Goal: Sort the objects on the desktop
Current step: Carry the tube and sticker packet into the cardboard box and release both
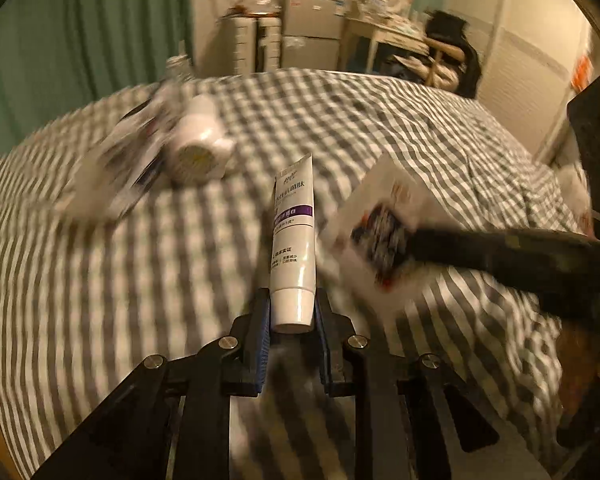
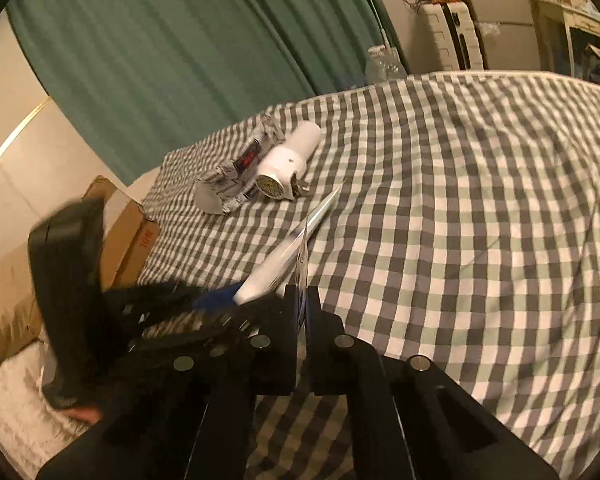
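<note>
You've got the toothpaste tube (image 1: 293, 240) clamped cap-end in the left gripper (image 1: 293, 322), lifted off the bed (image 1: 380, 120); right gripper (image 2: 302, 300) fingers pinch a flat box (image 1: 376, 220) edge-on, likely bound for the far-left pile (image 2: 260, 168).

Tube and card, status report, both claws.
Left claw shut on tube. Right claw shut on card, edge-on in its own view. Wrapper and bottle lie together ahead on the checked cloth.

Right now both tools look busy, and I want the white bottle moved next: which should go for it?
Probably left: its tool, though shut on the tube, is nearer the bottle. The right tool grips a card, farther off.
</note>
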### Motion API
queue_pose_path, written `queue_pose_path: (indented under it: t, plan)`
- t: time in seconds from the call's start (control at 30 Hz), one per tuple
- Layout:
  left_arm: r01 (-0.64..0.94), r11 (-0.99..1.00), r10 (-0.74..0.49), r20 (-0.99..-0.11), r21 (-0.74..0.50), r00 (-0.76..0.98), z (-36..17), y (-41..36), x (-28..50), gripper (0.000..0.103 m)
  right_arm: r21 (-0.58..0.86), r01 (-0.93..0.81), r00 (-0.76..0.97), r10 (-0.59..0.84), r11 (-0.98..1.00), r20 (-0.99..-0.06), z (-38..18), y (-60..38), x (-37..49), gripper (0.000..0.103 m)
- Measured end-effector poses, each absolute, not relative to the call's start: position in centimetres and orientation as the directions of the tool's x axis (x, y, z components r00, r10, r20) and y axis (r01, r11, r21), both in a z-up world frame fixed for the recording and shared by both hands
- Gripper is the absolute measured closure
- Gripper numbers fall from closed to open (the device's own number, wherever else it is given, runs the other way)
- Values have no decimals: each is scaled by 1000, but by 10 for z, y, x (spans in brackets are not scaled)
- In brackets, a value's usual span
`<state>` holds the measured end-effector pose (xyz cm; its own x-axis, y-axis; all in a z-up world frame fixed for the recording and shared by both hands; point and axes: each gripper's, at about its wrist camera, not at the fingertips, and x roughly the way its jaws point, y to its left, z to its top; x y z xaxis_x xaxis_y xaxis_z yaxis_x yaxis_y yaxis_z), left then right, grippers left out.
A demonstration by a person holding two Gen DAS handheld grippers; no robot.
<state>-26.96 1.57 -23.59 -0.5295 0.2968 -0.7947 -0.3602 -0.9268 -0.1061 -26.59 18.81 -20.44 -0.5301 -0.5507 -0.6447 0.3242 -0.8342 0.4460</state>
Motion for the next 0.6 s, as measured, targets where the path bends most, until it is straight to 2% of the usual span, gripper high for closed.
queue_pose_path:
  t: [0.27, 0.4, 0.6]
  plan:
    - [-220, -956, 284, -798, -193, -532, -230, -38, -180, 84, 350, 352, -567, -495, -868, -658, -177, 179, -233, 100]
    - [-172, -954, 298, -776, -244, -556, -212, -54, -167, 84, 311, 373, -567, -480, -874, -669, -161, 165, -207, 100]
    - [-161, -958, 285, -733, -237, -618, -169, -60, -152, 84, 296, 405, -575, -493, -865, -653, -136, 144, -175, 100]
